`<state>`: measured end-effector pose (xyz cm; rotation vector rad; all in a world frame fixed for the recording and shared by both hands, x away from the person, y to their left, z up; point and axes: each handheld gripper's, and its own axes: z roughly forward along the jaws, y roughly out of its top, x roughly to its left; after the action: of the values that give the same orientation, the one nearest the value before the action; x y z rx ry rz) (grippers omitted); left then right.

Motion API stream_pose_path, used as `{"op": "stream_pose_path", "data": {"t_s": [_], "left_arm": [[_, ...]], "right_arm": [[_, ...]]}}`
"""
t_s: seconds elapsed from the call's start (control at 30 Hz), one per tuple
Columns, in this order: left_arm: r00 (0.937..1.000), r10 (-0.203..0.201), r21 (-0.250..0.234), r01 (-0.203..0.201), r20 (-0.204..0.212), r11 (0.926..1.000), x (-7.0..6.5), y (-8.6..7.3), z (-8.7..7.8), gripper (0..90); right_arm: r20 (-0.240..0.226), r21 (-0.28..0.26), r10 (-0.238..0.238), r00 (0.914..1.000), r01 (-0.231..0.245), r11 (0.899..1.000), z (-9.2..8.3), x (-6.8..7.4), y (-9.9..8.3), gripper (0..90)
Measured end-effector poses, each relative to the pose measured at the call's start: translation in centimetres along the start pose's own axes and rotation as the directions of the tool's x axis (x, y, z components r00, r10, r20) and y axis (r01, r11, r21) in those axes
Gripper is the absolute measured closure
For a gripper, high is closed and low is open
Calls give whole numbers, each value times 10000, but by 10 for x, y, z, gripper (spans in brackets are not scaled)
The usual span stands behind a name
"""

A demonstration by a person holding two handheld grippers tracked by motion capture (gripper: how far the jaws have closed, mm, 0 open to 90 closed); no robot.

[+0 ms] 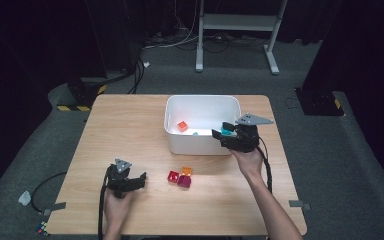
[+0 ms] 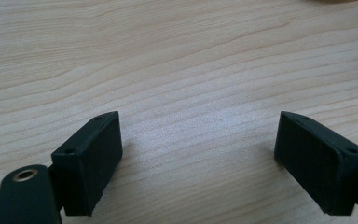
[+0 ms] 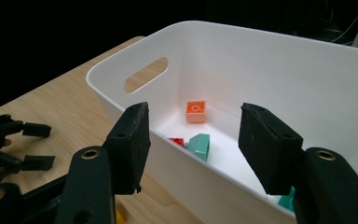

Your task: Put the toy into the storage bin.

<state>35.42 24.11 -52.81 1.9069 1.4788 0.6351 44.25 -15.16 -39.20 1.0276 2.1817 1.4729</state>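
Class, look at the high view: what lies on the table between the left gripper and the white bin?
Three small blocks, red, orange and magenta, touching one another, lie between the left gripper and the white bin in the high view.

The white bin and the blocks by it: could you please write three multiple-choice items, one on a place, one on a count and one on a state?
1. Where is the right tool?
A) at the white bin's near rim
B) inside a drawer
C) on the floor
2. How many blocks lie on the table in front of the bin?
A) one
B) three
C) six
3. How do the right tool's jaws stand?
A) shut on a block
B) shut, empty
C) open, empty
Key: 1 A, it hangs at the rim; 2 B, a red, an orange and a magenta one; 3 C, the right gripper view shows a gap with nothing gripped.
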Motion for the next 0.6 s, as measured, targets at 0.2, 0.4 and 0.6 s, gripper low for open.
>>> {"op": "stream_pose_path", "data": {"t_s": [0.2,0.4,0.6], "left_arm": [[10000,14,10,-14,0,10000,0,0,0,152],[10000,17,12,-17,1,10000,0,0,0,152],[10000,1,-2,-1,1,10000,0,0,0,151]], "right_arm": [[-219,133,-132,9997,135,9998,-3,12,-16,433],[-283,322,-255,9993,264,9991,-3,22,-33,434],[-510,579,-269,9983,299,9979,-1,32,-51,435]]}}
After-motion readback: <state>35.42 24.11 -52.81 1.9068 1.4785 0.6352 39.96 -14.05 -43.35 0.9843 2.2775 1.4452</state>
